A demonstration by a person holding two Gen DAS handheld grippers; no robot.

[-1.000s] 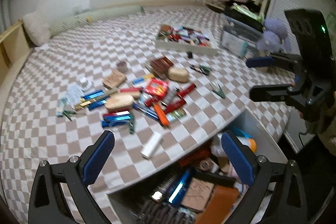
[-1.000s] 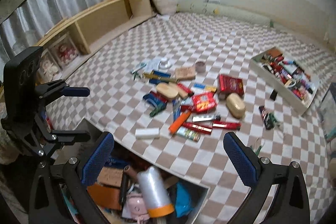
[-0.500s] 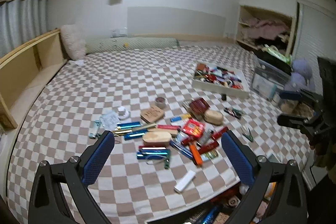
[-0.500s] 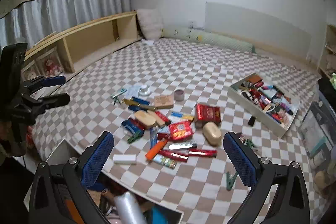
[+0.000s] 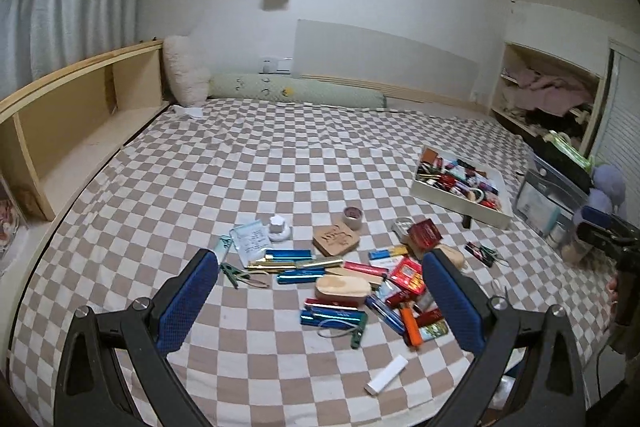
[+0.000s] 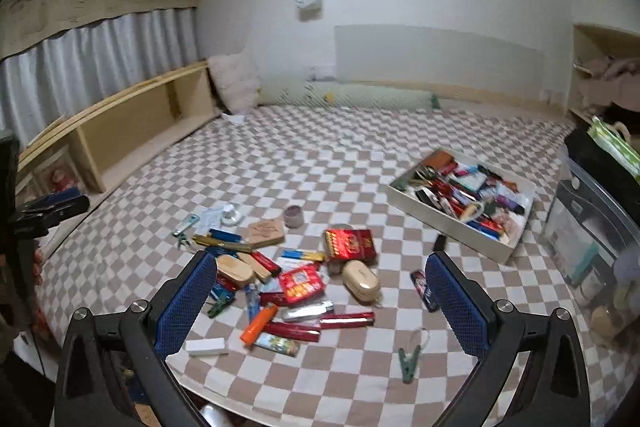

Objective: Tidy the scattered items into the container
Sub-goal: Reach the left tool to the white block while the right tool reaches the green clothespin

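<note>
1. Your left gripper (image 5: 320,299) is spread wide and holds nothing.
2. Your right gripper (image 6: 320,295) is spread wide too, and holds nothing.
3. The pile of small things (image 6: 296,279) lies on the bed (image 6: 360,155), just past both grippers.
4. The white box (image 6: 452,227) sits at 2 o'clock from the pile, already full of stuff.

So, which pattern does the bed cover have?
The bed cover has a beige-and-white check pattern, shown best in the left wrist view.

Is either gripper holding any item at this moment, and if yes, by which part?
Nothing is held. The left gripper and right gripper are both open and empty above the scattered items.
</note>
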